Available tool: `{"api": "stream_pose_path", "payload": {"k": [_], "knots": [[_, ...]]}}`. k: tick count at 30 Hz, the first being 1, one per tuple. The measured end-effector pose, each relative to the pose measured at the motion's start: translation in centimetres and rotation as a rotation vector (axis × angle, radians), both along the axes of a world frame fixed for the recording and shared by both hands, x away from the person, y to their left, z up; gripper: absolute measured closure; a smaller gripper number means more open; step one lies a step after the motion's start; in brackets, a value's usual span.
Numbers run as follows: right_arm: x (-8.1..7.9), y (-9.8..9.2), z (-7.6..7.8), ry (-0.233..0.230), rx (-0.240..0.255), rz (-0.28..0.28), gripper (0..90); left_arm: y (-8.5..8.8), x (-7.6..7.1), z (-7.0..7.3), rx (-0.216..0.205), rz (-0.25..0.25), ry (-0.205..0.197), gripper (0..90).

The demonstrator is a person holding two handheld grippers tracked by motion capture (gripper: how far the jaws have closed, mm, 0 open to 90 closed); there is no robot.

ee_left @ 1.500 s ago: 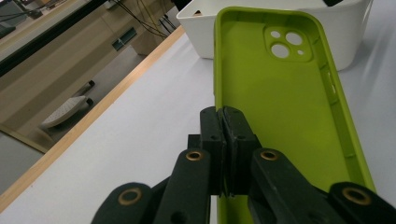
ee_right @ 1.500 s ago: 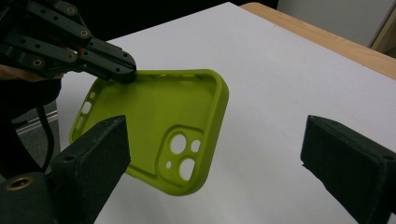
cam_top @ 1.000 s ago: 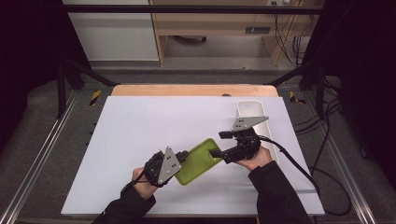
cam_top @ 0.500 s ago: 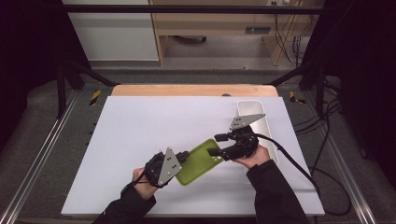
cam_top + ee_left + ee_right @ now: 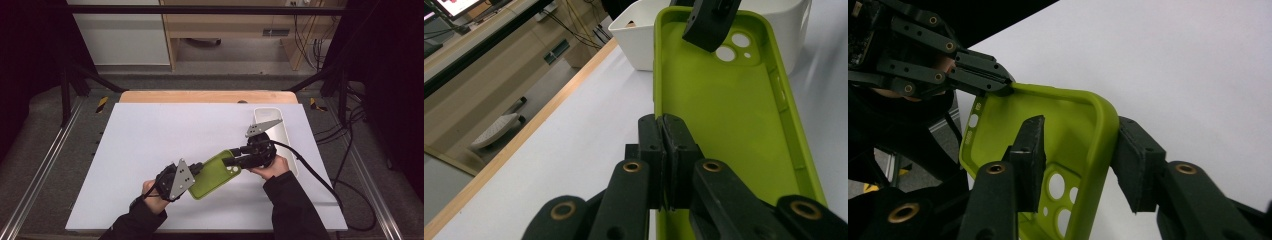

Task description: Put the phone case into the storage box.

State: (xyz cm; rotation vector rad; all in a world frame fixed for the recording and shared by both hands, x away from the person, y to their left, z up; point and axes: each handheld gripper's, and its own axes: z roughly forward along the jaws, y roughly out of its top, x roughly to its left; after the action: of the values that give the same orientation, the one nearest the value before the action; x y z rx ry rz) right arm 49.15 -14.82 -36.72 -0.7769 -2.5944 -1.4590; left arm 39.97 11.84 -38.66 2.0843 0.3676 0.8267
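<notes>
A lime-green phone case [image 5: 215, 175] hangs tilted just above the white table, held between both hands. My left gripper [image 5: 197, 167] is shut on its lower side wall; the pads [image 5: 664, 135] pinch the rim of the case [image 5: 719, 110]. My right gripper [image 5: 231, 161] straddles the camera-hole end, and its jaws have just been closing. In the right gripper view one pad [image 5: 1030, 145] stands inside the case [image 5: 1068, 107] with a gap to the wall. The other pad [image 5: 1135, 160] lies against the outside of the corner. The left gripper [image 5: 998, 82] bites the far rim.
A long white tray [image 5: 287, 140] stands at the table's right side, just behind my right hand; its wall [image 5: 644, 35] rises beyond the case. The white table sheet [image 5: 165, 135] stretches to the left and back. A wooden edge [image 5: 200, 96] runs along the far side.
The right gripper's jaws have drawn closer together around the case's end. Both hands and the case stay where they were.
</notes>
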Motion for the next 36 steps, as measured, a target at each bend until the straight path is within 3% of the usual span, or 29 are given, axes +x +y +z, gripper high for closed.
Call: {"api": "stream_pose_path", "payload": {"k": [16, 36], "knots": [[0.12, -0.48, 0.49, 0.059, 0.01, 0.001, 74.1, -0.19, 0.07, -0.38, 0.032, -0.005, -0.007, 87.7], [0.2, -0.47, 0.51, 0.12, -0.016, -0.001, 78.3, -0.32, 0.15, -0.63, 0.065, -0.015, -0.014, 87.6]]}}
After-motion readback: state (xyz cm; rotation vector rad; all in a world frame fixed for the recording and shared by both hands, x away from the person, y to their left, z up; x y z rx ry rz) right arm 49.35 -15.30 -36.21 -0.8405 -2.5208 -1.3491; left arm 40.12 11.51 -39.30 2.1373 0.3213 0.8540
